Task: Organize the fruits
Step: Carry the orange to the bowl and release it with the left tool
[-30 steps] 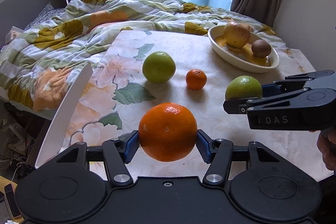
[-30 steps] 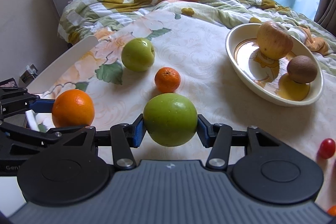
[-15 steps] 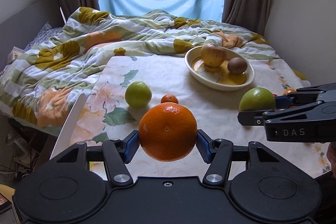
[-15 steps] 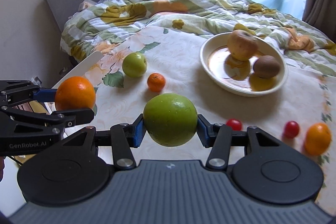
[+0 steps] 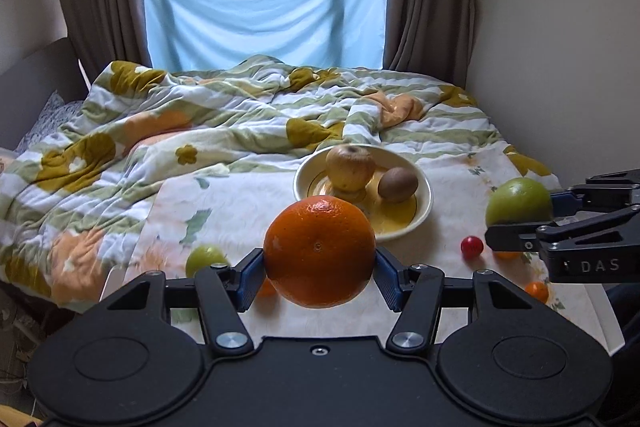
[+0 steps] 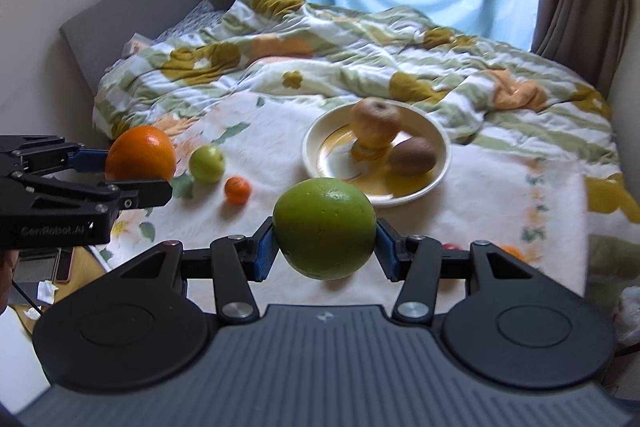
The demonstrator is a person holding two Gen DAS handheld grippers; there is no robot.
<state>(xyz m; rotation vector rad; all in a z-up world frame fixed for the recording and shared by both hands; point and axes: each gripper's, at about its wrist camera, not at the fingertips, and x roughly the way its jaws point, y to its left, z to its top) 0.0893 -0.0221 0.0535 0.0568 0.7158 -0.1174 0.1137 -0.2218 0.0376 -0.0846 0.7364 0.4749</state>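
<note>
Both fruits had been lifted well above the table: the orange was clamped by the left gripper, the green apple by the right gripper, ready for the bowl.

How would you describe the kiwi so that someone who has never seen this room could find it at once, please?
Start at the white bowl on the floral cloth in front of the rumpled duvet. Two fruits lie in it, side by side. The kiwi is the smaller, dull brown, egg-shaped one on the right, beside the larger yellowish apple.
</note>
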